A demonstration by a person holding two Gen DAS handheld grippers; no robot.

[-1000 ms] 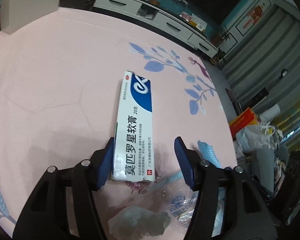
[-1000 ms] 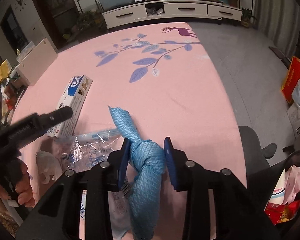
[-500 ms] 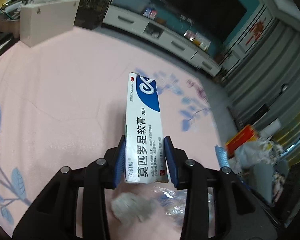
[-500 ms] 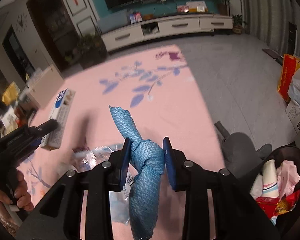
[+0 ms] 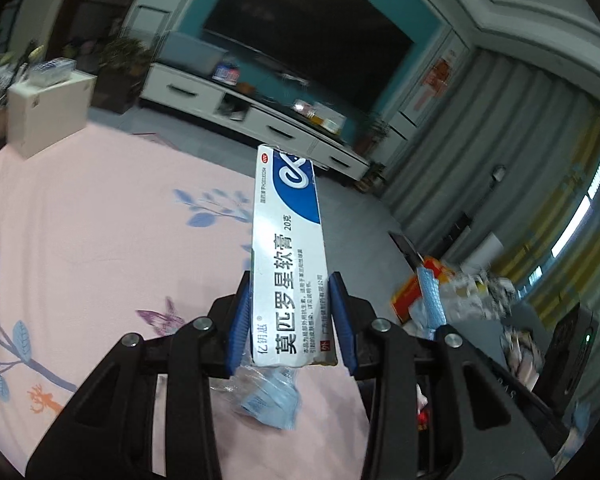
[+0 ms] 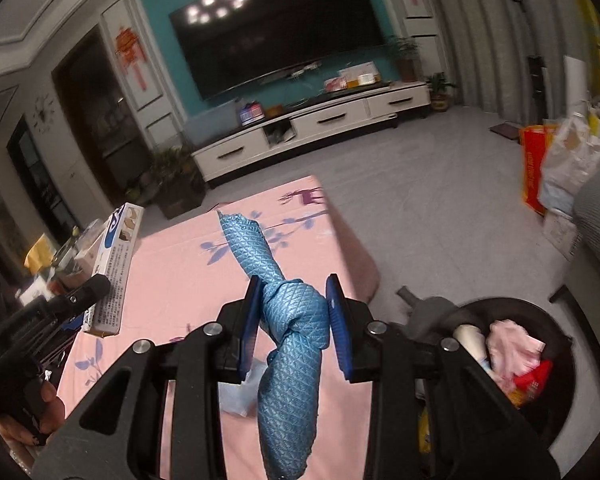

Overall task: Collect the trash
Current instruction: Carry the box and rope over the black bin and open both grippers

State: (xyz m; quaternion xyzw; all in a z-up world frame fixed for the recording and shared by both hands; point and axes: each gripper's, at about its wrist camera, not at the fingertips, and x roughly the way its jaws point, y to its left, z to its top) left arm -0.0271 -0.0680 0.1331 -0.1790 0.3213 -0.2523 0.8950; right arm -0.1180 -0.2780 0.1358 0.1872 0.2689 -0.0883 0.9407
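My left gripper point(image 5: 290, 320) is shut on a white and blue ointment box point(image 5: 287, 264) and holds it lifted above the pink tablecloth point(image 5: 100, 240). The box also shows in the right wrist view point(image 6: 116, 260), held by the left gripper point(image 6: 96, 286). My right gripper point(image 6: 292, 320) is shut on a knotted blue cloth point(image 6: 288, 320), raised above the table's right edge. The cloth's tip shows in the left wrist view point(image 5: 430, 300). A black trash bin point(image 6: 512, 360) with wrappers inside stands on the floor at lower right.
A clear plastic wrapper point(image 5: 268, 396) lies on the tablecloth below the box. A white box point(image 5: 44, 116) stands at the table's far left. A TV cabinet point(image 6: 312, 124) lines the far wall. Bags point(image 6: 560, 164) and an orange box sit on the floor at right.
Both grippers have risen further above the table with their items. The views tilt up toward the TV wall, and the bin shows more fully in the right wrist view.
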